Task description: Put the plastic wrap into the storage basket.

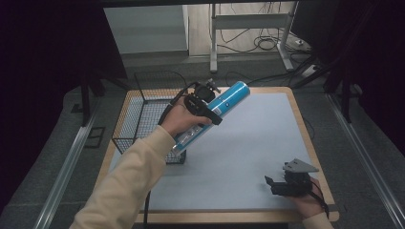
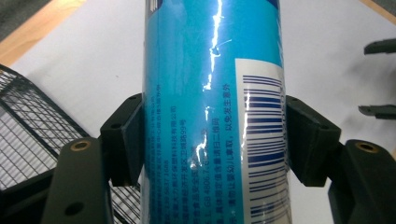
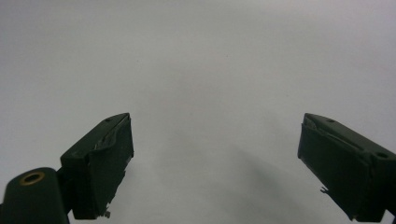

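One blue can (image 1: 224,107), one wire basket (image 1: 143,114), two tools.

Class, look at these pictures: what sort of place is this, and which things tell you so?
Probably a lab or recording workspace, not a home. A small table with a grey mat stands alone between dark curtains; loose cables trail on the floor behind; a person works with a hand-held gripper clamped on a blue can beside a wire basket.

In my left hand-held gripper (image 2: 212,140) view, the blue can (image 2: 212,93) runs off both top and bottom edges; its small print is too blurred for me to read.
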A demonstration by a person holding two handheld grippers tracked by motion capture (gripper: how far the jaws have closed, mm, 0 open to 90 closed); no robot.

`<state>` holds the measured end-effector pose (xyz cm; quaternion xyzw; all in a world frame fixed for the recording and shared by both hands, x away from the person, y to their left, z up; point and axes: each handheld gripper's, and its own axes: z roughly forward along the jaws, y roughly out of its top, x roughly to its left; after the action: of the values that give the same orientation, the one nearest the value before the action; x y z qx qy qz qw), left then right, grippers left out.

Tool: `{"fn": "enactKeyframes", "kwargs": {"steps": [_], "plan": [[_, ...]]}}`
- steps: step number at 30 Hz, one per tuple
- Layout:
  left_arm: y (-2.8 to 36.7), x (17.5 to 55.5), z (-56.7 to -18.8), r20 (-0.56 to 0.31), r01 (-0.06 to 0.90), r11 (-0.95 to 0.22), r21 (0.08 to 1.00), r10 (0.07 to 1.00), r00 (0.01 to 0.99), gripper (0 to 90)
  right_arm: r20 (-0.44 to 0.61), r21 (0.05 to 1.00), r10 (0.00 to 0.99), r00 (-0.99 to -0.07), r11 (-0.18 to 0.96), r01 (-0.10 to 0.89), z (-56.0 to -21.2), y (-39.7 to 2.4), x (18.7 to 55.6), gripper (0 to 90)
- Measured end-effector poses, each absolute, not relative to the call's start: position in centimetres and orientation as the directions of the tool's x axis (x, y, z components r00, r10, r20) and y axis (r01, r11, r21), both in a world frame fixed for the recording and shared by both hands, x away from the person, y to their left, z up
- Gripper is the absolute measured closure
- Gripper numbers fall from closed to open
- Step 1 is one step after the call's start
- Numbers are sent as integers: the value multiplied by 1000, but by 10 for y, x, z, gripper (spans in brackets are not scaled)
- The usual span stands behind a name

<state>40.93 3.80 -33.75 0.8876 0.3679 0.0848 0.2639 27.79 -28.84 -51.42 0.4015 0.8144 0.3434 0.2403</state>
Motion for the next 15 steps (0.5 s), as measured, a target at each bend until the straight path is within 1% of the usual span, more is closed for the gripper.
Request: {"fn": "enactKeyframes", "kwargs": {"steps": [15], "plan": [[52, 434, -331, -56, 632, -543, 554, 733, 678, 320, -112, 753, 826, -552, 433, 496, -515, -291, 279, 107]]}}
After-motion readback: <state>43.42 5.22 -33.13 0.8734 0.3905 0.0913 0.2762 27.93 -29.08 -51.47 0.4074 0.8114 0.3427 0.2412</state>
